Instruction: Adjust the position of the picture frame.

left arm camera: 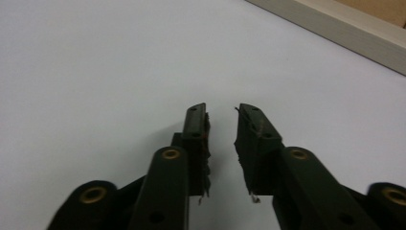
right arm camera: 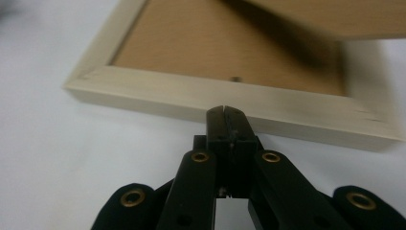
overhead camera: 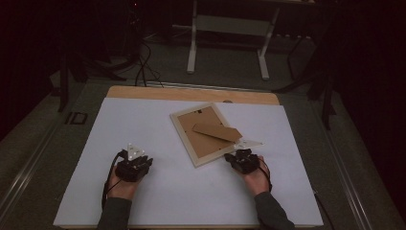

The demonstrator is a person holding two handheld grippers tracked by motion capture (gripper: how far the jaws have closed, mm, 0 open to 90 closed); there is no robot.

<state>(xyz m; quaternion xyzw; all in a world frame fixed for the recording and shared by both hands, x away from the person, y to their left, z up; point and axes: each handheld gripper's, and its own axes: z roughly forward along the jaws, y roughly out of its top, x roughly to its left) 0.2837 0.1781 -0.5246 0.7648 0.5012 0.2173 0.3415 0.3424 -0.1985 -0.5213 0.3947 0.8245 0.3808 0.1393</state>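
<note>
A pale wooden picture frame [overhead camera: 184, 137] lies face down right of the table's middle, its brown cardboard back [overhead camera: 209, 143] up and the fold-out stand [overhead camera: 218, 132] lying across it. My right gripper [overhead camera: 242, 155] sits at the frame's near right corner. In the right gripper view its jaws [right arm camera: 225, 115] are shut with nothing between them, and the tips are right up against the frame's near rail [right arm camera: 191, 98]. My left gripper [overhead camera: 136, 158] rests over bare white surface to the frame's left. Its jaws [left arm camera: 222, 120] stand apart and hold nothing. One frame rail [left arm camera: 344, 28] crosses the top right of that view.
A white sheet [overhead camera: 143, 124] covers the tabletop, with a strip of wood [overhead camera: 191, 93] showing along the far edge. Beyond the table, white desk legs [overhead camera: 192, 43] and dark cables [overhead camera: 143, 62] stand on the grey floor.
</note>
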